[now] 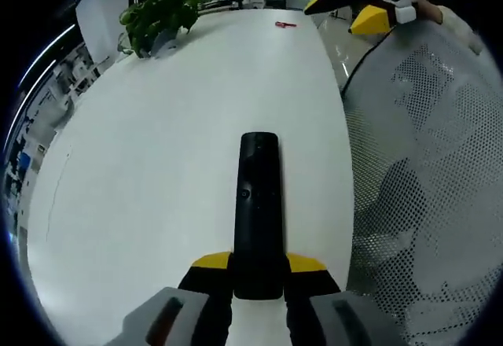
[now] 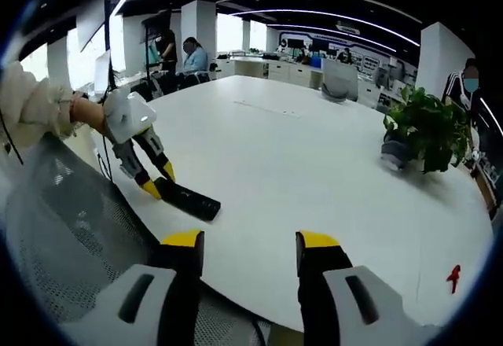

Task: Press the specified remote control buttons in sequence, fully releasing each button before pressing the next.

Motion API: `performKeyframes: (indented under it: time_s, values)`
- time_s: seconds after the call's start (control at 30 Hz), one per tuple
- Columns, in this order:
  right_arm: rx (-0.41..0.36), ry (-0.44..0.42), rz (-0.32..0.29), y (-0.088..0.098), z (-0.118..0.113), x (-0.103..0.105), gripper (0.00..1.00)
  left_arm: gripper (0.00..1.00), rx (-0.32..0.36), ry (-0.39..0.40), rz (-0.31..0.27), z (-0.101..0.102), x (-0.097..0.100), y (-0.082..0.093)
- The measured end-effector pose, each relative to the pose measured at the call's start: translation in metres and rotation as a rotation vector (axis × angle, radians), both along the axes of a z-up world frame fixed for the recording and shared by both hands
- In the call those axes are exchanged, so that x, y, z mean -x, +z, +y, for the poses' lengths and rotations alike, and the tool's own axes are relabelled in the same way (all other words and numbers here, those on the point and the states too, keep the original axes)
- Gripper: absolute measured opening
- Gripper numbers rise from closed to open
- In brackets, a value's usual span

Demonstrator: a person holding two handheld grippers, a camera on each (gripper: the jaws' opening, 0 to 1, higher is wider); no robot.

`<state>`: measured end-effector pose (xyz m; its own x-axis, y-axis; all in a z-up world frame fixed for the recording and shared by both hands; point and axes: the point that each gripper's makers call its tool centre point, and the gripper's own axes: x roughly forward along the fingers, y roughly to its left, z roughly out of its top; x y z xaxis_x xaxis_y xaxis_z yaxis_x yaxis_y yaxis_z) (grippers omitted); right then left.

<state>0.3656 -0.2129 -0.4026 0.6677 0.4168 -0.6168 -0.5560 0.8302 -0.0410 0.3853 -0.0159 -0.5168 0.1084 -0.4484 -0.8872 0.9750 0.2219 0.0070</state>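
In the left gripper view, the left gripper [image 1: 258, 271] rises from the bottom with its yellow-tipped jaws clenched on the near end of a black remote control [image 1: 258, 204]. The remote points away along the white tabletop [image 1: 173, 149], lying close to the table's right-hand edge, its buttons faintly visible on its upper face. Past that edge is the mesh back of a grey chair [image 1: 432, 181]. At the far left corner of the tabletop stands a leafy potted plant [image 1: 159, 16], and a small red object [image 1: 285, 24] lies near the far edge. The right gripper [image 1: 350, 6] shows at the top right, off the table's edge, its jaws apart and grasping nothing.

In the right gripper view, the right gripper [image 2: 250, 255] rises from the bottom with its jaws spread wide and nothing between them, hovering over the near edge of the tabletop [image 2: 299, 165]. To the left, the left gripper [image 2: 157, 182] clamps one end of the remote control [image 2: 187, 198], which rests on the table near its left edge. A hand [image 2: 85, 114] in a light sleeve holds that gripper. The chair [image 2: 63, 220] sits at lower left. The potted plant [image 2: 424, 134] stands toward the right edge, and the red object [image 2: 453, 277] lies near the right corner. People [image 2: 179, 55] are at desks beyond the table.
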Motion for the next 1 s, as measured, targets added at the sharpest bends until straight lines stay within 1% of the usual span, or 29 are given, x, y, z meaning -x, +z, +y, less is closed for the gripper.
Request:
performKeyframes:
  time_s: [0.07,0.1,0.13,0.2,0.23,0.3,0.33,0.37,0.47,0.53,0.6,0.63,0.7,0.73,0.77,0.8,0.83,0.87,0.93,1.0]
  values:
    - [-0.014,-0.002,0.013,-0.001,0.001,0.001,0.48,0.24,0.012,0.011,0.002,0.0,0.004,0.0]
    - [-0.035,-0.006,0.022,-0.001,0.002,0.002,0.48,0.24,0.017,0.016,0.0,0.001,0.006,0.0]
    - [-0.065,-0.01,0.036,-0.001,0.004,0.003,0.47,0.24,0.03,0.04,-0.008,0.0,0.006,0.0]
    - [-0.107,-0.007,0.062,-0.001,0.007,0.005,0.46,0.24,0.051,0.065,-0.018,-0.001,0.007,0.001]
    - [-0.113,0.004,0.071,-0.002,0.01,0.006,0.46,0.24,0.063,0.084,-0.019,-0.001,0.008,0.001]
    - [-0.117,0.035,0.103,-0.005,0.015,0.01,0.47,0.24,0.088,0.081,-0.029,-0.001,0.01,0.001]
    - [-0.105,0.066,0.13,-0.009,0.019,0.015,0.48,0.24,0.091,0.08,-0.025,0.0,0.011,0.001]
    - [-0.095,0.086,0.144,-0.011,0.022,0.017,0.48,0.24,0.092,0.075,-0.024,0.0,0.011,0.001]
    - [-0.038,0.139,0.157,-0.014,0.025,0.021,0.46,0.24,0.098,0.058,-0.027,-0.001,0.01,0.001]
    - [-0.026,0.165,0.172,-0.011,0.031,0.022,0.43,0.24,0.094,0.015,-0.047,-0.001,0.012,0.001]
    - [-0.01,0.197,0.179,-0.007,0.038,0.022,0.42,0.25,0.073,-0.048,-0.074,0.0,0.013,0.002]
    - [0.023,0.26,0.176,-0.003,0.046,0.023,0.42,0.24,0.072,-0.072,-0.086,0.0,0.013,0.002]
    - [0.071,0.315,0.162,0.0,0.059,0.022,0.42,0.24,0.048,-0.138,-0.118,0.0,0.015,0.003]
    - [0.126,0.356,0.148,-0.001,0.068,0.019,0.39,0.24,0.02,-0.166,-0.128,0.001,0.019,0.003]
    - [0.182,0.386,0.125,-0.004,0.076,0.015,0.35,0.24,0.011,-0.185,-0.129,0.0,0.021,0.003]
    - [0.215,0.41,0.115,-0.008,0.082,0.012,0.3,0.24,0.0,-0.204,-0.136,0.0,0.023,0.003]
    - [0.223,0.427,0.117,-0.013,0.088,0.011,0.25,0.24,0.006,-0.188,-0.13,-0.001,0.024,0.004]
    - [0.219,0.44,0.142,-0.021,0.098,0.011,0.23,0.24,0.002,-0.192,-0.128,0.0,0.025,0.004]
    - [0.21,0.445,0.173,-0.033,0.109,0.009,0.23,0.24,0.002,-0.202,-0.131,0.001,0.025,0.004]
    - [0.223,0.466,0.203,-0.045,0.113,0.009,0.22,0.24,0.004,-0.203,-0.126,0.002,0.026,0.004]
